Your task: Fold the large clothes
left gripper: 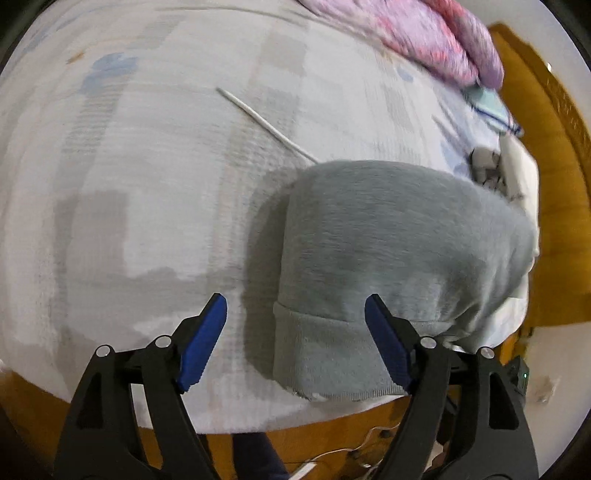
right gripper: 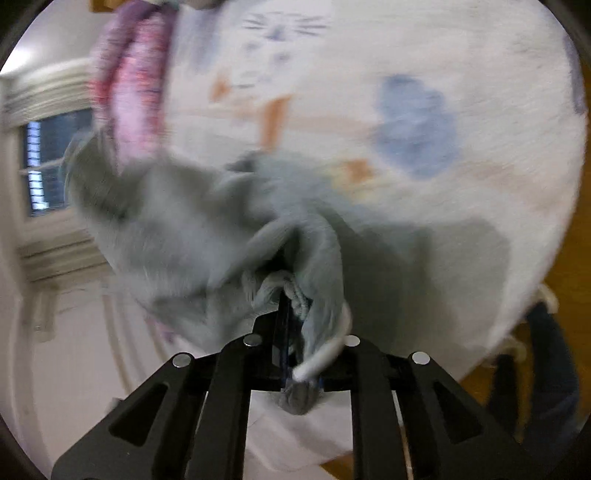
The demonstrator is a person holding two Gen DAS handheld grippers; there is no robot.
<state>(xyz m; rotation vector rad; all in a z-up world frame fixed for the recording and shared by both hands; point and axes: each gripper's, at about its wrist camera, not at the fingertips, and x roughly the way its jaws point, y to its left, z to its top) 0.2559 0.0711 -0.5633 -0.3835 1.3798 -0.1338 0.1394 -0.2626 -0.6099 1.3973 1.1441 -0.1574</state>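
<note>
A grey fleece garment point(left gripper: 388, 251) lies on the bed near its front right edge, ribbed hem toward me. My left gripper point(left gripper: 295, 314) is open and empty, hovering over the hem with its blue pads point(left gripper: 203, 339) apart; the right pad is over the cloth. In the right wrist view my right gripper point(right gripper: 286, 314) is shut on a bunched part of the grey garment point(right gripper: 177, 236), with a white drawstring point(right gripper: 325, 354) hanging beside the jaws. The cloth is lifted off the bed and blurred.
The bed has a pale patterned sheet point(left gripper: 147, 166). A white cord point(left gripper: 266, 123) lies on it. A pink and purple blanket point(left gripper: 424, 33) sits at the far end. Orange wooden floor point(left gripper: 554, 184) surrounds the bed. A window point(right gripper: 48, 162) is at left.
</note>
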